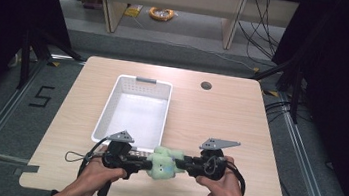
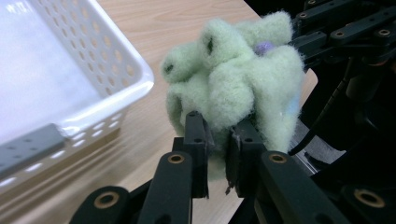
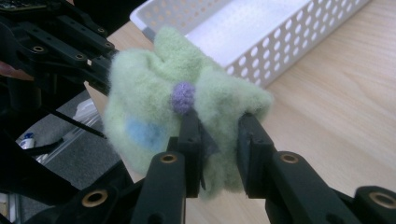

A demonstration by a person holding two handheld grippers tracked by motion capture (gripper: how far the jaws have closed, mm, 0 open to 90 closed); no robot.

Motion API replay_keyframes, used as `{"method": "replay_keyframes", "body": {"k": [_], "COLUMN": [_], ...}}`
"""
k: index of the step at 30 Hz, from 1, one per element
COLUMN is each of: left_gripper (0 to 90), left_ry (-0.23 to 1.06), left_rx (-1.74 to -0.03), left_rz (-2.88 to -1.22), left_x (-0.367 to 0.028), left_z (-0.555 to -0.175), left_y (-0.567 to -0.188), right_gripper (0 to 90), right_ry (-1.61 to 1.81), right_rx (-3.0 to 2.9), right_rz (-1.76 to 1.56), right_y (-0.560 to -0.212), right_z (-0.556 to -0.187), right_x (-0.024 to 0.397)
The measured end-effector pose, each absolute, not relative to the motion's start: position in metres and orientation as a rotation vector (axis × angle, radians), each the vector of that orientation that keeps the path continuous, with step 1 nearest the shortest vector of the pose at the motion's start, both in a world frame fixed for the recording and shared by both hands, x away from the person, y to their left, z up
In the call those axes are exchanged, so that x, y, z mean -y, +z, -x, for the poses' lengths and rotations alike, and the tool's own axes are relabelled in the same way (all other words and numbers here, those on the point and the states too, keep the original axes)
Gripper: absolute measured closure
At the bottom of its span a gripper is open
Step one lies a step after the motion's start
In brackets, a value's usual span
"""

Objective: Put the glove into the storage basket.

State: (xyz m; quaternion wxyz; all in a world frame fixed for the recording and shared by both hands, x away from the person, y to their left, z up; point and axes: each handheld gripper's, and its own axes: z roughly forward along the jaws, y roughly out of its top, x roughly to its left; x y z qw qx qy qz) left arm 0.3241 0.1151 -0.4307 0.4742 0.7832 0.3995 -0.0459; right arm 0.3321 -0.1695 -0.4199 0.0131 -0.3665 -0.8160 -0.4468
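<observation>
Fuzzy pale-green plush toy [image 1: 164, 163], purple nub and blue patch on it, bunched up. Long axis roughly side to side across the desk [image 1: 220, 119], near its front edge, just in front of white basket [image 1: 111, 101]. Left gripper [image 1: 146, 164] and right gripper [image 1: 180, 165] each clamp one end, toy between them.

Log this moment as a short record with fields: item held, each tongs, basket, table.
item: pale green fuzzy toy with a purple dot and a blue patch
left tongs: shut on the toy's fabric
right tongs: shut on the toy from the opposite side
toy position: held between both tongs at the near table edge, beside the basket's near end
basket: white, perforated, nothing inside
table: light wood
</observation>
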Motion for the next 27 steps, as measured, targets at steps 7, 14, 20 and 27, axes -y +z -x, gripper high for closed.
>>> {"method": "replay_keyframes", "body": {"k": [7,14,20,27], "left_gripper": [79.6,79.5,79.5,79.4], "left_ry": [-0.087,-0.050,-0.034,-0.043], "left_rx": [-1.009,-1.059,-1.122,-1.190], "left_rz": [-1.916,-1.906,-1.871,-1.899], "left_x": [-0.136,-0.158,-0.177,-0.192], "left_z": [-0.335,-0.353,-0.373,-0.398], "left_y": [-0.413,-0.400,-0.401,-0.407], "right_gripper": [74.5,74.6,74.6,74.6], "right_ry": [-1.391,-1.400,-1.394,-1.340], "right_rx": [2.568,2.574,2.582,2.570], "right_rz": [1.108,1.095,1.102,1.151], "right_y": [-0.403,-0.392,-0.387,-0.393], "right_z": [-0.344,-0.365,-0.391,-0.413], "right_x": [0.152,0.125,0.101,0.080]}}
